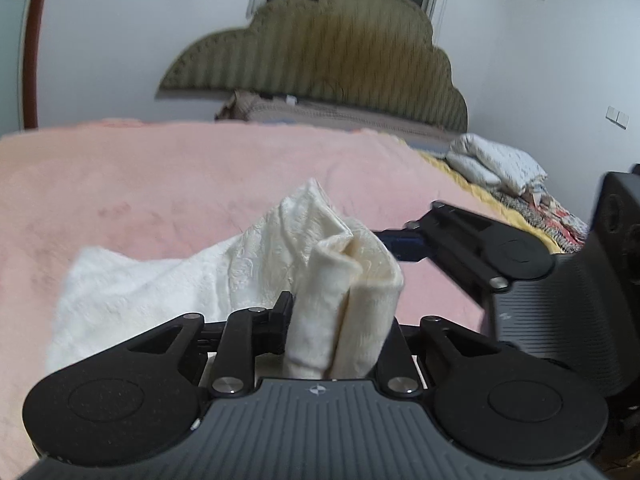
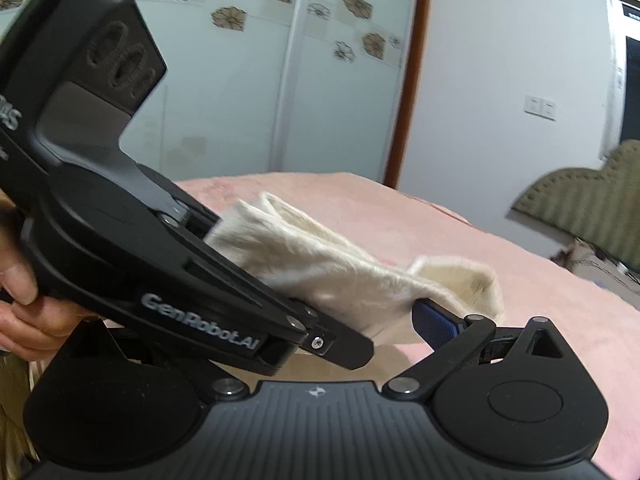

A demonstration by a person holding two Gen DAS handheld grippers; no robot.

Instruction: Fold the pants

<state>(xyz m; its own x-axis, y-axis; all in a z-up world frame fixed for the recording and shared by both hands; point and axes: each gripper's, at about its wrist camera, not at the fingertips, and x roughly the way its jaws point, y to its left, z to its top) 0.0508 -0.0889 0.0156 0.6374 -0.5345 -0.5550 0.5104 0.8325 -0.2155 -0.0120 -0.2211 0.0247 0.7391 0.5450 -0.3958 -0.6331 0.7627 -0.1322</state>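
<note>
The cream pants (image 1: 344,280) are bunched into a thick, doubled-over wad and lifted off the pink bed (image 1: 160,184), with a looser tail of white cloth trailing down to the left of the left hand-held gripper (image 1: 340,344) onto the blanket. That left hand-held gripper is clamped narrowly on the wad, the folded layers standing upright between its fingers just ahead of the camera; holding several layers at once seems meant to keep the fold together while it is carried. The right hand-held gripper (image 2: 400,320) comes in from the right of the left one, its blue pad (image 2: 434,326) touching the far edge of the same bundle; its other finger is hidden behind the left tool's body, so I cannot tell whether it is pinching the cloth or only resting against it. Judged from this, the fold is partway done and the bundle is likely being brought over to lay flat. Beyond the grippers stand an olive scalloped headboard (image 1: 320,48) and, far right, folded white bedding (image 1: 496,164) on the mattress edge
</note>
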